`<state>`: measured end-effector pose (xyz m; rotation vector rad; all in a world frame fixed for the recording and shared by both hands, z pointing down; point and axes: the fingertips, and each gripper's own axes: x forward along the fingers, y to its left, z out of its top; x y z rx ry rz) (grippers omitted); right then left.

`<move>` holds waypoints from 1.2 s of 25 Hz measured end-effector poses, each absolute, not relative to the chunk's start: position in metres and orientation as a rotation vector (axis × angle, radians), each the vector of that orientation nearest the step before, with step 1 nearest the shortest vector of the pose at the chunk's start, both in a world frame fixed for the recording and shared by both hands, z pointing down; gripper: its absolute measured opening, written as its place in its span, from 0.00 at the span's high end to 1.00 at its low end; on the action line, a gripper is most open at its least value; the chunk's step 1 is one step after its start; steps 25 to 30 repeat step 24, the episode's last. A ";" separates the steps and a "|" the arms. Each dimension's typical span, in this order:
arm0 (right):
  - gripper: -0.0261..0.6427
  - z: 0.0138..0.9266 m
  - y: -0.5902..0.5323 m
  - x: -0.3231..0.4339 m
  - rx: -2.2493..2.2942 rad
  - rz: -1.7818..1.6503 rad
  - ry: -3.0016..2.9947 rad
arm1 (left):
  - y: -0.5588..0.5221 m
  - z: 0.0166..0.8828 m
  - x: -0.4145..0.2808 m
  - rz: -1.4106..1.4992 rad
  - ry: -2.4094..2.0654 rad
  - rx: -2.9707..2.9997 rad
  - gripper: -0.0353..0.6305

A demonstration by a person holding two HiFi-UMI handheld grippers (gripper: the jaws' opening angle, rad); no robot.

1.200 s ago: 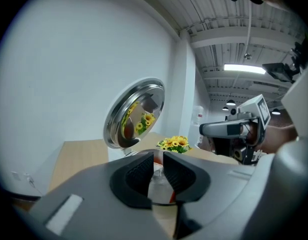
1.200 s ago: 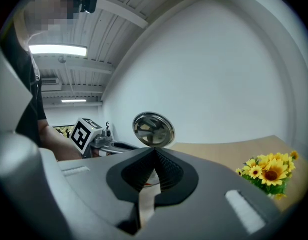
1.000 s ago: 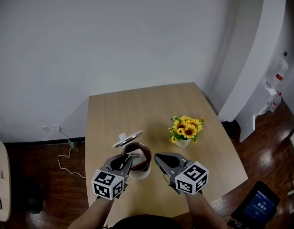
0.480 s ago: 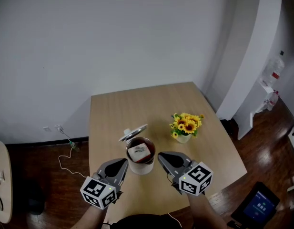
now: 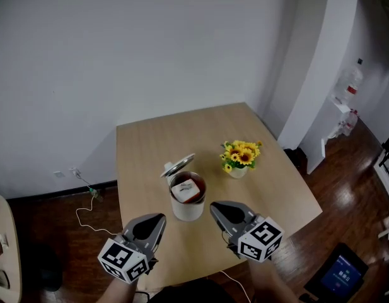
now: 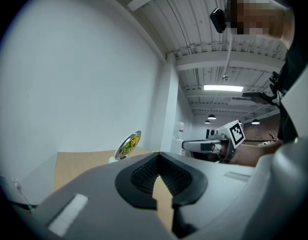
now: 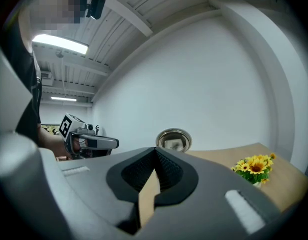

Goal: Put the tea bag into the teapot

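A white teapot stands open near the front of the wooden table. A white tea bag lies inside it on the dark tea. Behind it, the metal lid leans tilted; this lid also shows in the left gripper view, and the same lid in the right gripper view. My left gripper hangs low and to the left of the pot, shut and empty. To the pot's right, my right gripper is shut with nothing in it. Neither touches the pot.
A small vase of yellow sunflowers stands right of the teapot. The table's front edge runs just under both grippers. A white cable lies on the dark floor to the left. A white pillar rises at the right.
The left gripper has pulled back from over the teapot toward the front left. The tea bag it carried now lies in the pot. The right gripper has barely moved.
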<state>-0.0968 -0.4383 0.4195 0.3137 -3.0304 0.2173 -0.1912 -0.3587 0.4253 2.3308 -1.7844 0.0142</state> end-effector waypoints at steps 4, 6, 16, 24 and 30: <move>0.96 0.420 -0.438 -0.093 0.357 0.236 -3.024 | -0.357 0.426 -0.190 0.016 -1.757 2.335 0.94; 0.96 0.419 -0.434 -0.092 0.369 0.236 -3.022 | -0.353 0.425 -0.191 0.015 -1.751 2.343 0.94; 0.96 0.410 -0.423 -0.091 0.403 0.196 -3.014 | -0.343 0.419 -0.194 -0.011 -1.740 2.375 0.94; 0.96 0.406 -0.414 -0.091 0.408 0.172 -3.009 | -0.334 0.417 -0.194 -0.006 -1.740 2.394 0.94; 0.96 0.406 -0.414 -0.091 0.408 0.172 -3.009 | -0.334 0.417 -0.194 -0.006 -1.740 2.394 0.94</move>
